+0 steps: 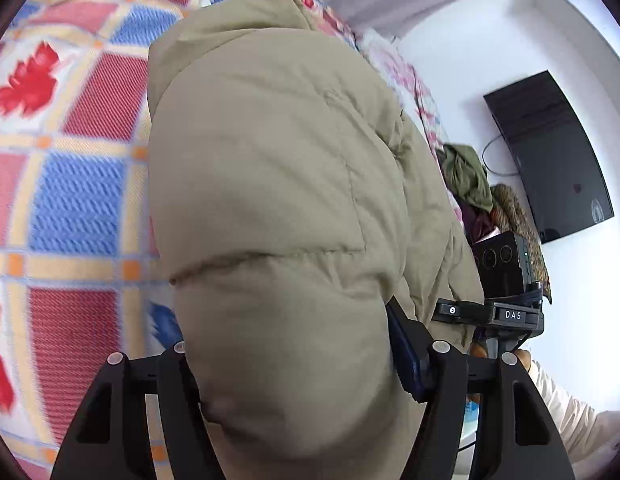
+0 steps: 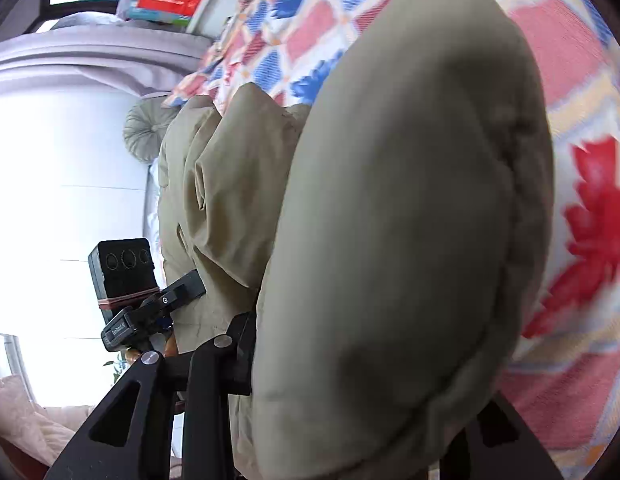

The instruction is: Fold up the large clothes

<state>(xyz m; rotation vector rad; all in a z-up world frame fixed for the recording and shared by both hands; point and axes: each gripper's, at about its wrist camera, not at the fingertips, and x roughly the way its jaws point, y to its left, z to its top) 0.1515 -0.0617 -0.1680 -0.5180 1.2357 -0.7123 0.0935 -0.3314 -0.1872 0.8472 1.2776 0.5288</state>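
Note:
A bulky beige padded jacket [image 1: 269,184] hangs lifted above the patterned bedspread [image 1: 69,184]. My left gripper [image 1: 293,364] is shut on a thick puffy fold of it, and the cloth bulges between the black fingers [image 1: 406,344]. My right gripper [image 2: 350,392] is shut on another part of the same jacket [image 2: 406,216], which fills most of that view and hides its right finger. Each gripper shows in the other's view: the right one [image 1: 502,312] at the jacket's right edge, the left one [image 2: 141,312] at its left edge.
The bedspread [image 2: 582,80] has red, blue and cream squares. A dark wall-mounted TV [image 1: 554,156] and a heap of green and brown clothes [image 1: 470,180] lie right of the bed. A round grey cushion [image 2: 143,128] and a shelf with boxes [image 2: 165,0] are beyond it.

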